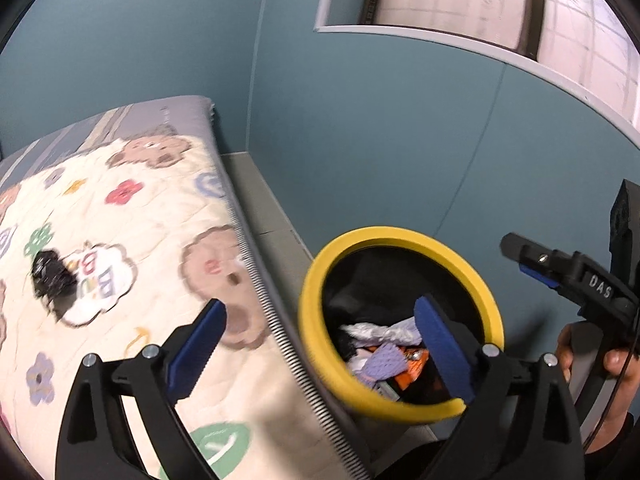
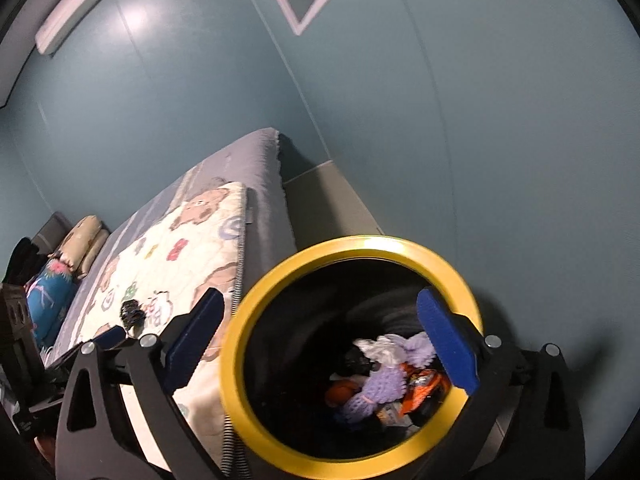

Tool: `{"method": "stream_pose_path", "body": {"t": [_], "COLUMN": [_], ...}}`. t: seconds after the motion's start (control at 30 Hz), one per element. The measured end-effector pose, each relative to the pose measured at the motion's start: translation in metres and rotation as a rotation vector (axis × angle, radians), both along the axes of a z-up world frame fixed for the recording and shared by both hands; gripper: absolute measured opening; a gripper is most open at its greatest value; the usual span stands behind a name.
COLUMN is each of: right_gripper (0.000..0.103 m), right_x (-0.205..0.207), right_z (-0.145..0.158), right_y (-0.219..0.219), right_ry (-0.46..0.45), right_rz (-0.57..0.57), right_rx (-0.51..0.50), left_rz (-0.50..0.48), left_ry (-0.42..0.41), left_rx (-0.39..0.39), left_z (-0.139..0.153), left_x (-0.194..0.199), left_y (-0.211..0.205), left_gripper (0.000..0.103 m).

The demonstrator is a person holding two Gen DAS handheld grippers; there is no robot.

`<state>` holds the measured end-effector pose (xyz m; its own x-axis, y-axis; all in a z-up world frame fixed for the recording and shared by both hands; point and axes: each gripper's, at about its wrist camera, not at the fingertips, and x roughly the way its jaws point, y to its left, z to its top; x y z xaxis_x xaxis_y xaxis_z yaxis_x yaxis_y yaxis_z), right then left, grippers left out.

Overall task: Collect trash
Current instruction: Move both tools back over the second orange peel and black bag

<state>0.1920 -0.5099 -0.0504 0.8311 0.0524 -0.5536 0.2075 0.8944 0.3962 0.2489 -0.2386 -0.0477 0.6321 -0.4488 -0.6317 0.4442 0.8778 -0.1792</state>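
A black bin with a yellow rim (image 1: 316,312) (image 2: 236,344) stands on the floor beside the bed. It holds crumpled white, purple and orange trash (image 1: 384,356) (image 2: 384,384). A crumpled black piece of trash (image 1: 50,276) (image 2: 132,312) lies on the patterned blanket. My left gripper (image 1: 320,344) is open and empty, straddling the bed edge and the bin's rim. My right gripper (image 2: 324,344) is open and empty over the bin's mouth; it also shows in the left wrist view (image 1: 532,264) at the right.
The bed carries a cream blanket with bears and flowers (image 1: 152,216) (image 2: 192,248). Pillows (image 2: 80,240) lie at its far end. Teal walls (image 1: 380,140) stand close behind the bin. A narrow strip of grey floor (image 1: 264,208) runs between bed and wall.
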Motion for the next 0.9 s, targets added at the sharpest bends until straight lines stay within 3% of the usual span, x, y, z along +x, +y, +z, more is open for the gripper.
{"method": "stream_pose_path", "body": {"t": [0.3,0.53,0.77,0.9], "right_gripper": [0.095,0.095,0.095,0.095], "right_x": [0.010,0.038,0.080,0.101], "right_z": [0.023,0.038,0.036,0.032], "right_y": [0.050,0.123,0.200,0.239], "right_ry": [-0.021,-0.003,0.064,0.070], "right_rz": [0.114,0.270,0.432,0.530], "right_rx": [-0.018,-0.106,-0.186,-0.228], "left_rz": [0.136,0.244,0.331,0.350], "left_ry": [0.011,0.024,0.065,0.097], "left_rx": [-0.001,0.021,0.059,0.040], "left_z": [-0.004,-0.016,-0.043,-0.062], "left_x": [-0.021,-0.032,-0.044,-0.049], "left_y": [0.078,0.138,0.195,0.223], "left_gripper": [0.092,0.093,0.093,0.093]}}
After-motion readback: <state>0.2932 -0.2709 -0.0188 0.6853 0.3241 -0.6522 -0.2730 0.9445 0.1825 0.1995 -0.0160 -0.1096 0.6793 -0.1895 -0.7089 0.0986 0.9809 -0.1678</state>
